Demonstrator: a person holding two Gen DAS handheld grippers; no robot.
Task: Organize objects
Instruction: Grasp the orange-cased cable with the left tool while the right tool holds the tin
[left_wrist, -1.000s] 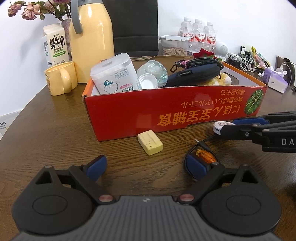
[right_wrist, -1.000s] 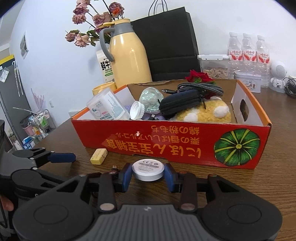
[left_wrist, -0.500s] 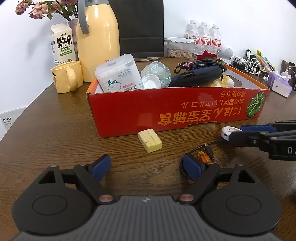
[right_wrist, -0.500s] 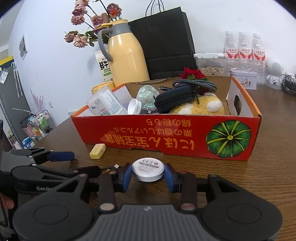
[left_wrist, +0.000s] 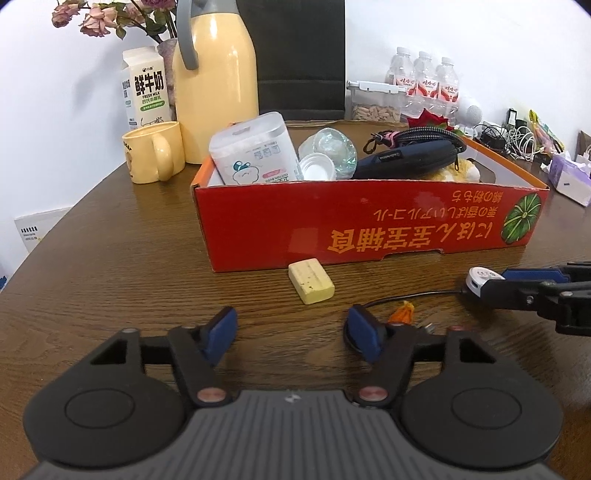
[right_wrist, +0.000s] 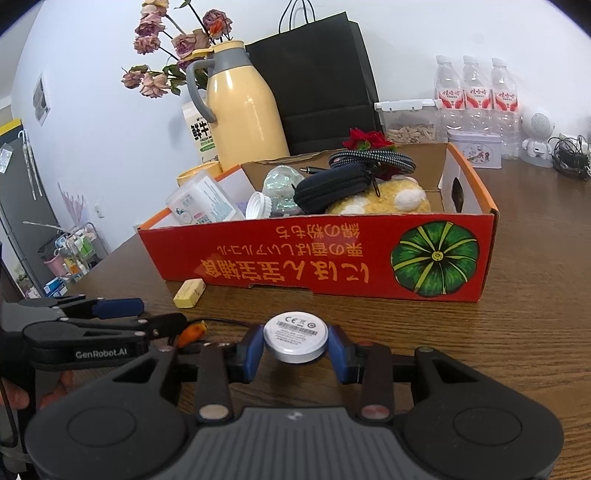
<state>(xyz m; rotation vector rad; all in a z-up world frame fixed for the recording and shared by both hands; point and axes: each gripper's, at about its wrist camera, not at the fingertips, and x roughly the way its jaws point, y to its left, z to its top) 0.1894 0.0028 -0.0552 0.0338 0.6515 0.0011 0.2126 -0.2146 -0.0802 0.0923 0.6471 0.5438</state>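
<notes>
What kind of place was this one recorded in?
Probably a lived-in home or small office room: a wooden table crowded with a thermos jug, milk carton and dried flowers, plus a storage cart by the wall.

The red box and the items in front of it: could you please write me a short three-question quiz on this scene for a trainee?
1. True or false: the yellow block lies inside the red box.
2. What does the right gripper hold? A) a bottle cap B) a white round charger puck C) the yellow mug
3. Fill in: a thin black ____ runs across the table from the puck.

Key
1. False: it lies on the table, just in front of the box.
2. B: both pads press on it.
3. Cable.

The left gripper is closing with nothing between its pads.
</notes>
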